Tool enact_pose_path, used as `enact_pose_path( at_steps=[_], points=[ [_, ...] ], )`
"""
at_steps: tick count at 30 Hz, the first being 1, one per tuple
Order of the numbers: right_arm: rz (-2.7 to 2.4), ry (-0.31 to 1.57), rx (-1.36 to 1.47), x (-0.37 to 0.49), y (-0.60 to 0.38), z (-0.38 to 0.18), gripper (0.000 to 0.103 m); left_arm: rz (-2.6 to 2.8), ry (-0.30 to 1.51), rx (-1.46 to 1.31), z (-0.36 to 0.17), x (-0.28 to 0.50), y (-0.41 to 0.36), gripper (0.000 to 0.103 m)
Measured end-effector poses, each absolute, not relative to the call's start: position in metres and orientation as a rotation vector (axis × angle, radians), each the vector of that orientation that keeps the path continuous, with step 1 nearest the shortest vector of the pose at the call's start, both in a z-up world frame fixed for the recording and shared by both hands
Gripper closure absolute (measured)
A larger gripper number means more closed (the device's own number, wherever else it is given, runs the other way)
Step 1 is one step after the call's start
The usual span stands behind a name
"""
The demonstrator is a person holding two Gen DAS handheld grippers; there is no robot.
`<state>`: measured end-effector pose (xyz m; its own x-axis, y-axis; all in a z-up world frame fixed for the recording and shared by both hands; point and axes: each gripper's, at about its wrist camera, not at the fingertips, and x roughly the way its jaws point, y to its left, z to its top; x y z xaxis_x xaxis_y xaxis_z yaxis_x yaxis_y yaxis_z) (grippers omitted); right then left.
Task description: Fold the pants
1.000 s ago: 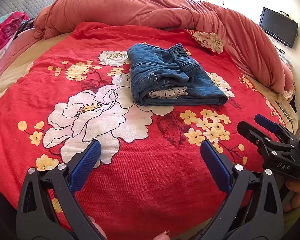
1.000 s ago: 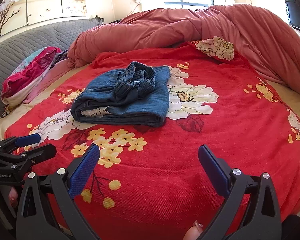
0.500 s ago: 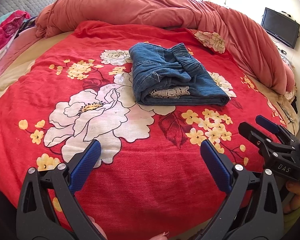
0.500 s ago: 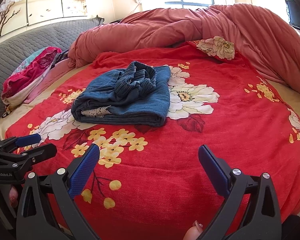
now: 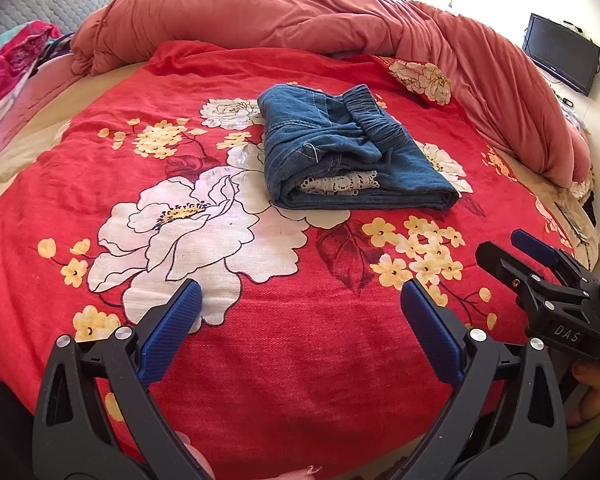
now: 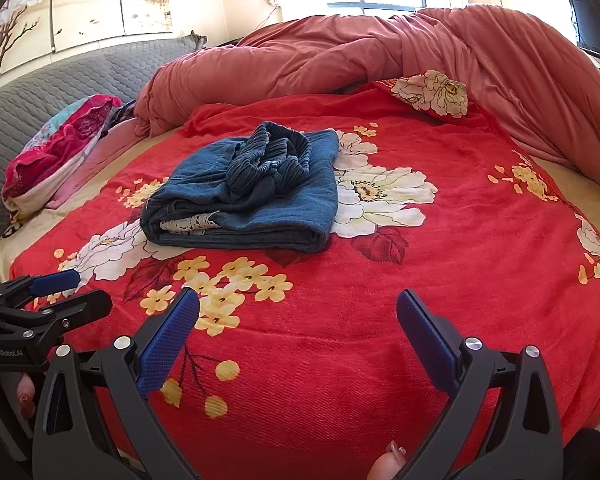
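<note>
Overhead-lit, red floral blanket (image 5: 300,360) under folded pants (image 5: 352,152), salmon quilt (image 5: 300,12) behind.

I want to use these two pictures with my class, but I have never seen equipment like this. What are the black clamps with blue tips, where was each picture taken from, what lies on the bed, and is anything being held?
No robot here: a person holds a hand-operated clamp in each hand. Each clamp carries a wide-angle camera looking forward along its two blue-tipped fingers.

One picture comes from the left gripper, with the right gripper visible at its right edge. The other comes from the right gripper, with the left one at its left edge.

On the red flowered blanket lie folded blue pants, with a strip of white lace showing at the front edge. A pink quilt is bunched up behind them.

Both grippers are open, short of the pants, holding nothing.
</note>
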<state>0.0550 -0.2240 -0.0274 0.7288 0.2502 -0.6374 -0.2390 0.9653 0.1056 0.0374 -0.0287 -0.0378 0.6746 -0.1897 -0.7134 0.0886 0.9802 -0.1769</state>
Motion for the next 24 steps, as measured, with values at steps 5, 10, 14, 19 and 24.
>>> enact_pose_path(
  at_steps=[5,10,14,19,24],
  points=[
    [0.265,0.710,0.018,0.0549,-0.2244,-0.0285,0.005,-0.159,0.815,-0.139,-0.0366,0.0367,-0.0279,0.009],
    [0.262,0.710,0.019,0.0549,-0.2242,-0.0285,0.005,-0.161,0.813,-0.140,-0.0356,0.0364,-0.0276,0.009],
    [0.262,0.710,0.018,0.0547,-0.2239,-0.0283,0.005,-0.163,0.813,-0.141,-0.0349,0.0363,-0.0274,0.009],
    [0.259,0.710,0.019,0.0544,-0.2241,-0.0284,0.005,-0.166,0.810,-0.134,-0.0333,0.0351,-0.0300,0.009],
    [0.262,0.710,0.018,0.0548,-0.2245,-0.0284,0.005,-0.167,0.813,-0.133,-0.0332,0.0356,-0.0306,0.009]
  ],
)
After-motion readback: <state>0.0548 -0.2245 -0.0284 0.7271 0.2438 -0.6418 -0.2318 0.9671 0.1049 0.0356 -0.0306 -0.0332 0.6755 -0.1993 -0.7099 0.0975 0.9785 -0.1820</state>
